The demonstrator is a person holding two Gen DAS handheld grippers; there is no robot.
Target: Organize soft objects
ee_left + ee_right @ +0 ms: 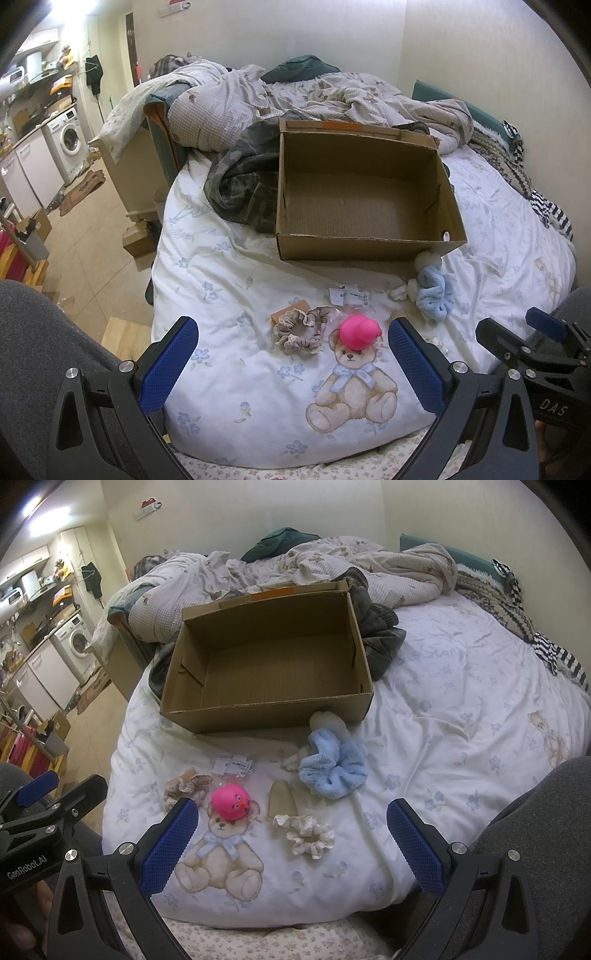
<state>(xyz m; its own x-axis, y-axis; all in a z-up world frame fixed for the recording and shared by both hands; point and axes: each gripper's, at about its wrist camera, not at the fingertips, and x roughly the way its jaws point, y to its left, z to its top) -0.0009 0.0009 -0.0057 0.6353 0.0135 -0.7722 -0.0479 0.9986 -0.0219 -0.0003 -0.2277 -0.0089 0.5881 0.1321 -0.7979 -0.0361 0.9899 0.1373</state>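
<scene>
Left gripper [293, 341]: you hold it low over the near edge of the bed, its two blue fingers spread wide and grasping nothing; it also shows at the left edge of the right wrist view.
Right gripper [291, 823]: you hold it beside the left one, fingers likewise spread wide and empty.
Your legs [546, 834]: grey-clad, at the outer side of each gripper.
Quilt [229, 369]: white, printed with small blue flowers and a teddy bear [218, 860] that lies between the left gripper's fingers.
Pink toy [231, 802]: a round rubber figure with a small face, standing on the teddy bear's head, just beside the right gripper's left finger.
Cream scrunchie [308, 833]: flat on the quilt between the right gripper's fingers, to the right of the pink toy.
Brown scrunchie [301, 328]: lace-edged, just left of the pink toy, partly on a small brown card [290, 310].
Tan flat piece [282, 799]: just behind the cream scrunchie; you cannot tell what it is.
Clear packet [349, 295]: with a white label, behind the pink toy.
Blue scrunchie [334, 762]: fluffy, further back and to the right, touching a white fluffy ball [325, 722] that rests against the box.
Cardboard box [280, 714]: open-topped, empty, mid-bed behind all the soft things.
Dark clothing [240, 184]: bunched against the box's left side.
Bedding [332, 92]: rumpled checked covers, heaped beyond the box.
Washing machine [70, 140]: far left, by white cabinets.
</scene>
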